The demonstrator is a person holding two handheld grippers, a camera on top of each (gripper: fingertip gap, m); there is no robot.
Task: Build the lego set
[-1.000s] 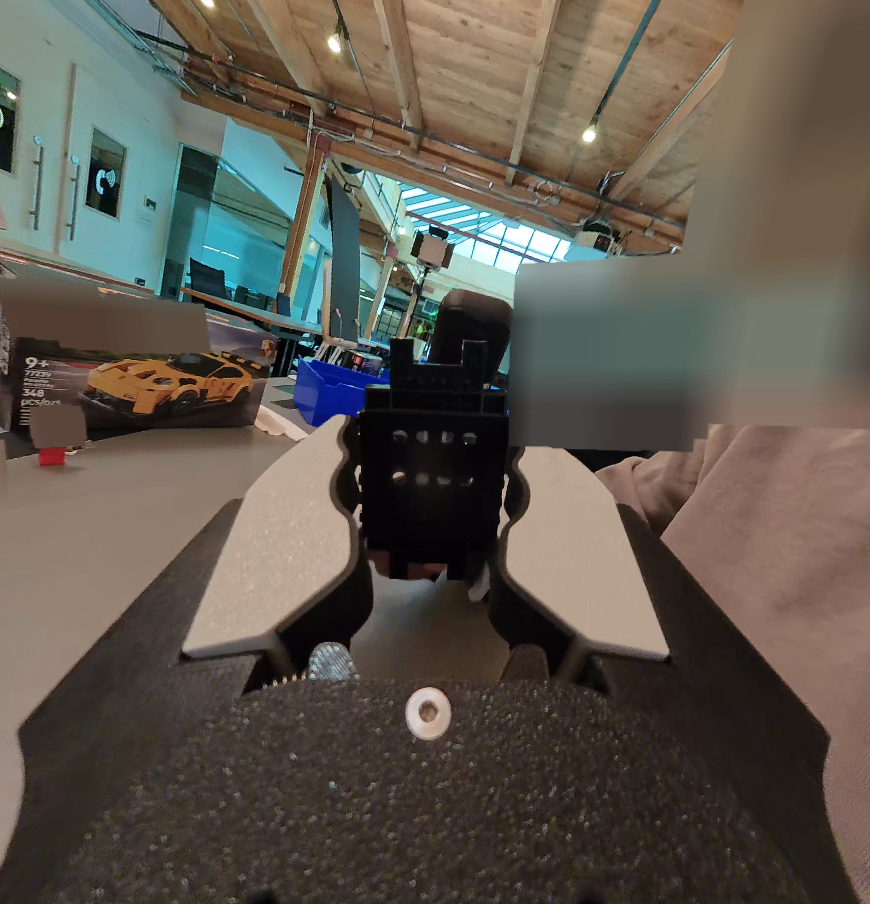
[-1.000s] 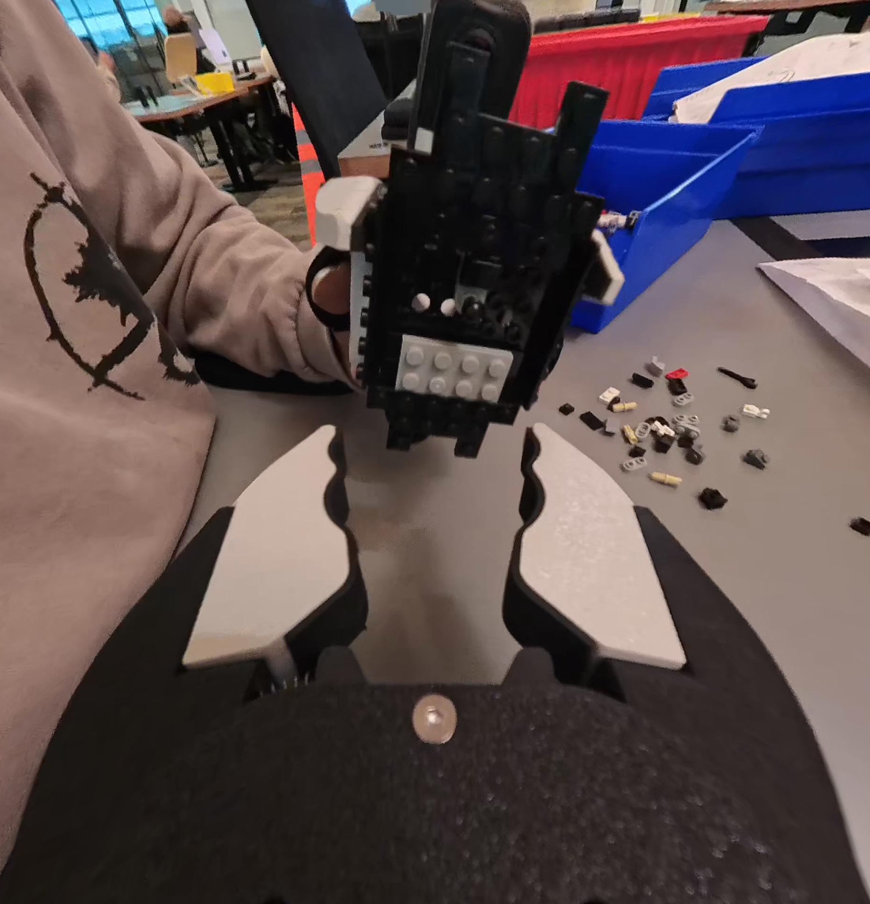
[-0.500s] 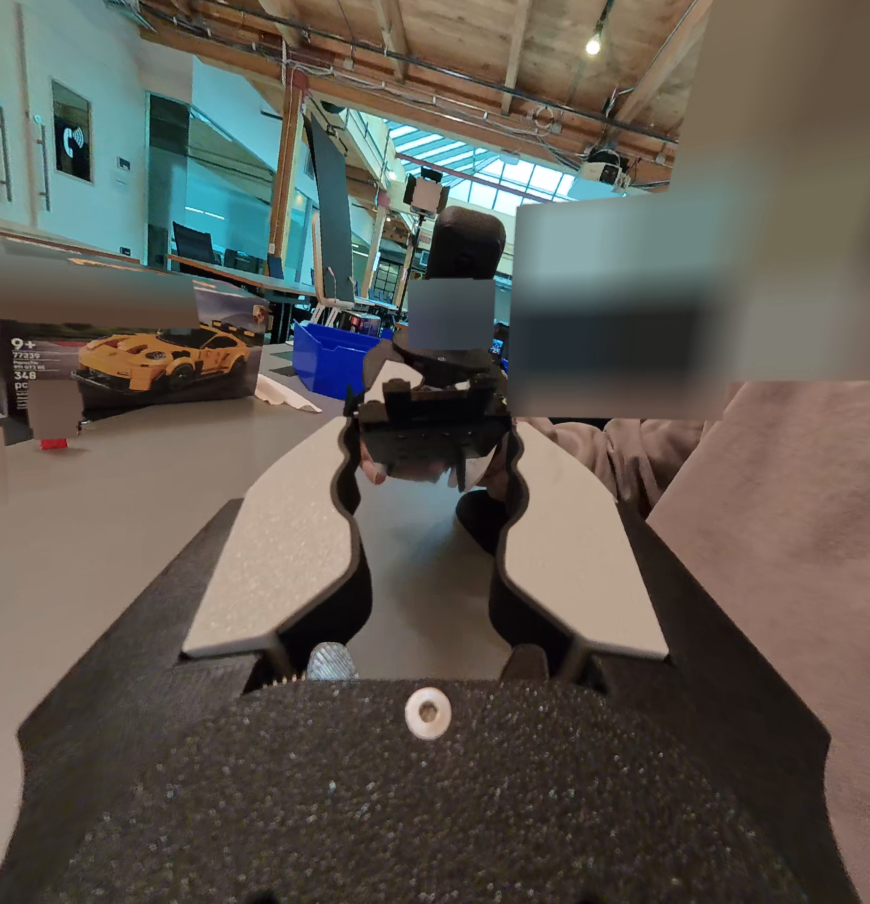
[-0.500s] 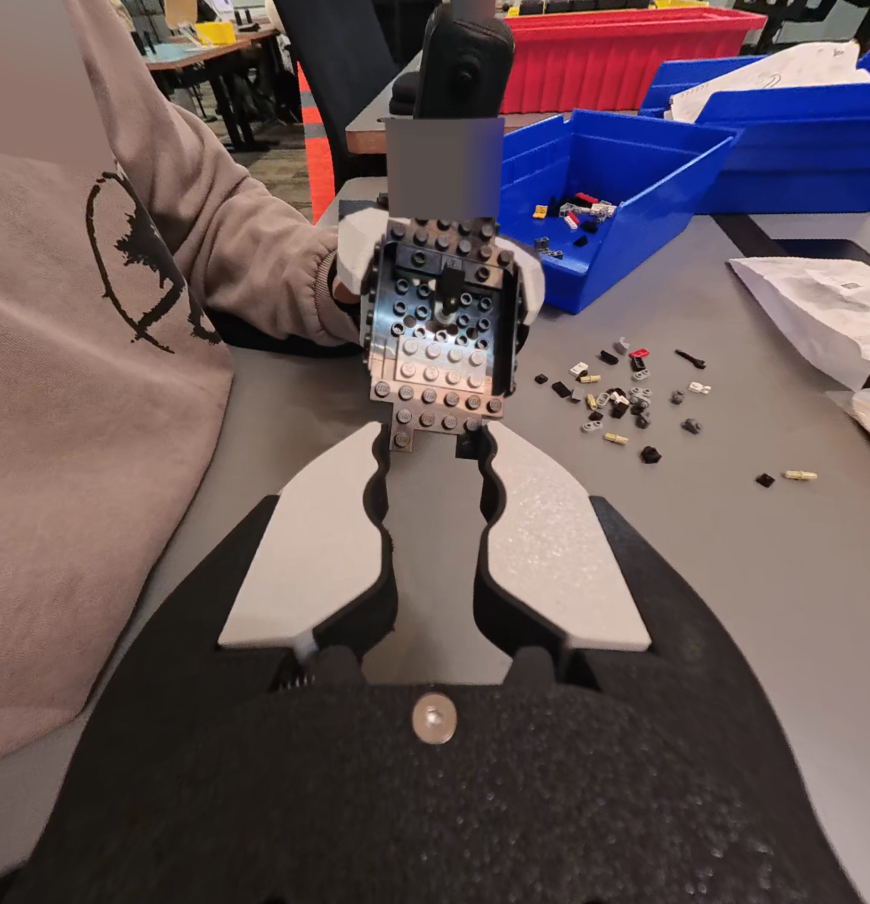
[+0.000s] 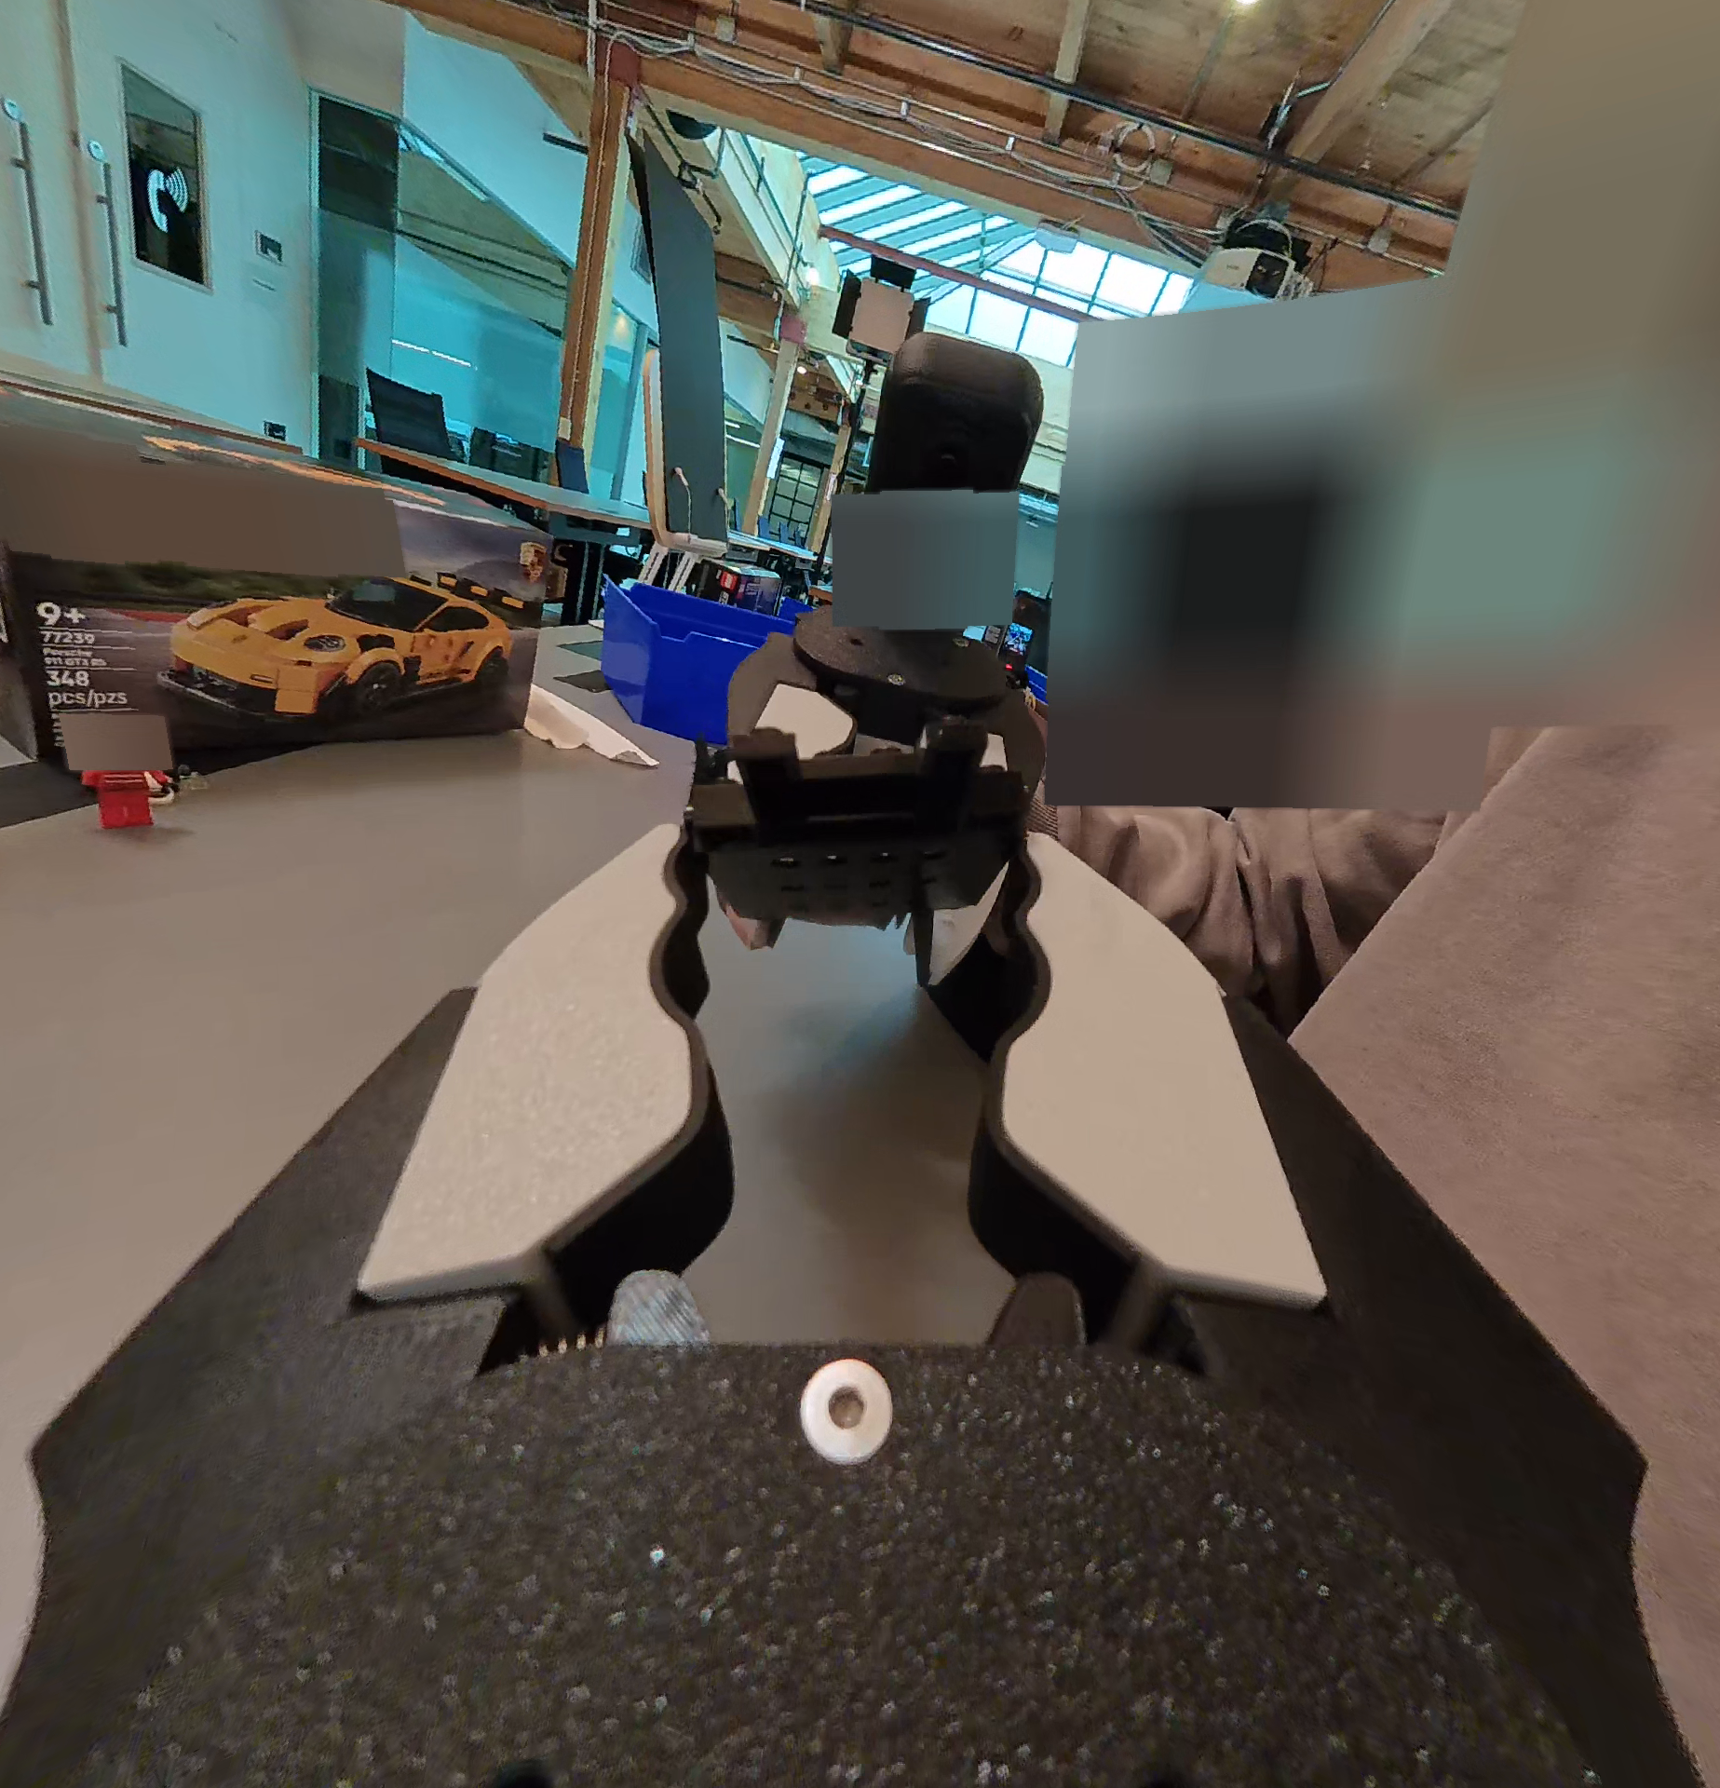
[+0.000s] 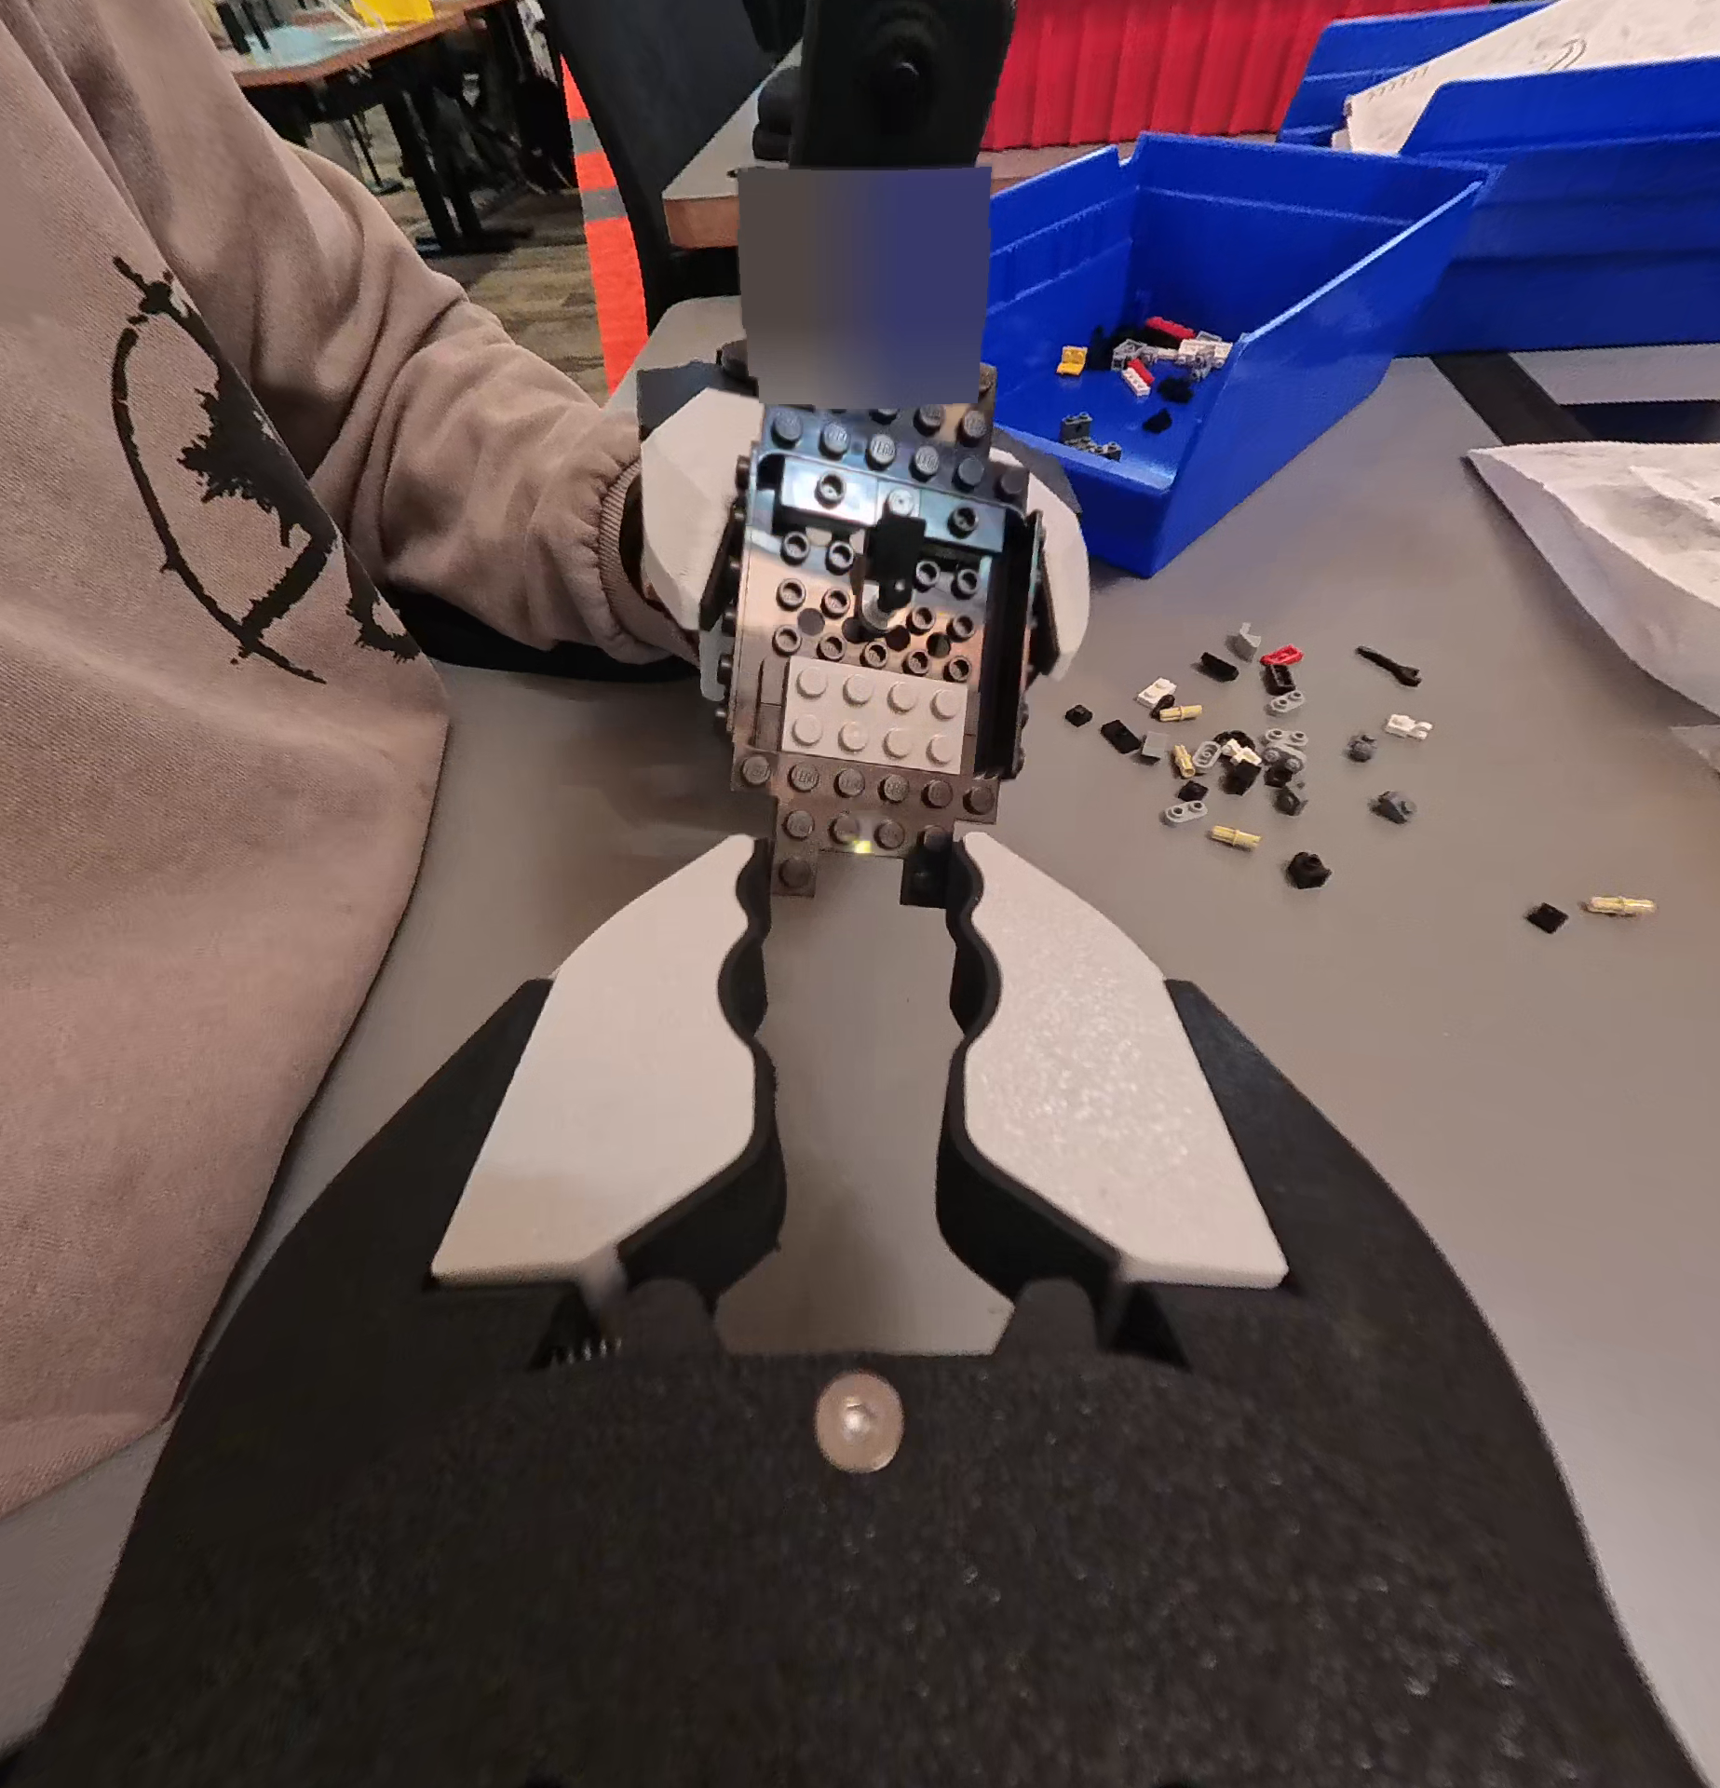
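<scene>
A black lego assembly (image 6: 875,619) with a light grey 2x4 plate on it hangs above the grey table (image 6: 1320,1064), studs facing the right wrist camera. My left gripper (image 5: 854,861) is shut on its two long sides; from the left wrist view I see the assembly's (image 5: 851,842) underside. My right gripper (image 6: 860,871) is shut on the two short black prongs at its near end. The two grippers face each other, and each shows beyond the assembly in the other's view.
Loose small lego parts (image 6: 1243,755) lie on the table to the right. A blue bin (image 6: 1223,455) with a few parts stands behind them, with white paper (image 6: 1630,542) at the right. The lego box (image 5: 285,648) and a red piece (image 5: 125,798) are at far left. A person's sleeve (image 6: 207,581) is close. Less than 4 cm separates the two grippers' tips.
The assembly has tipped from upright to lying flatter. My right gripper's fingers have narrowed and come up to the assembly's near end.
</scene>
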